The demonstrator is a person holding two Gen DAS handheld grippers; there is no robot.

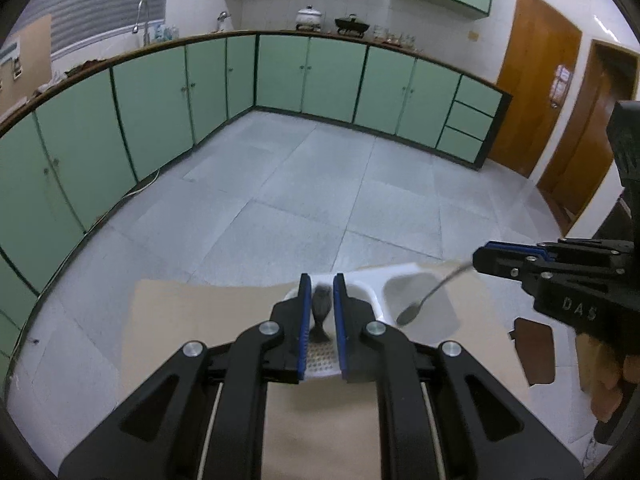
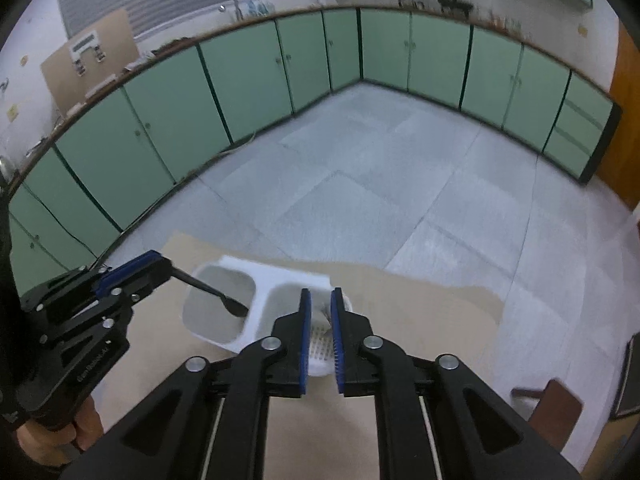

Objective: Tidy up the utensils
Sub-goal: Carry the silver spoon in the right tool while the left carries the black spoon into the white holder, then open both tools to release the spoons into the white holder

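Now each claw is clamped on a spoon above the white holder (image 1: 376, 292): left claw (image 1: 322, 312), right claw (image 2: 319, 320).

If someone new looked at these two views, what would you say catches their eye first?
Probably the two utensils held in mid-air over the white utensil holder on the tan table: the left gripper grips a dark spoon over one compartment, and the right gripper grips a metal spoon angled down over another. Behind, green cabinets curve around the pale tiled floor.
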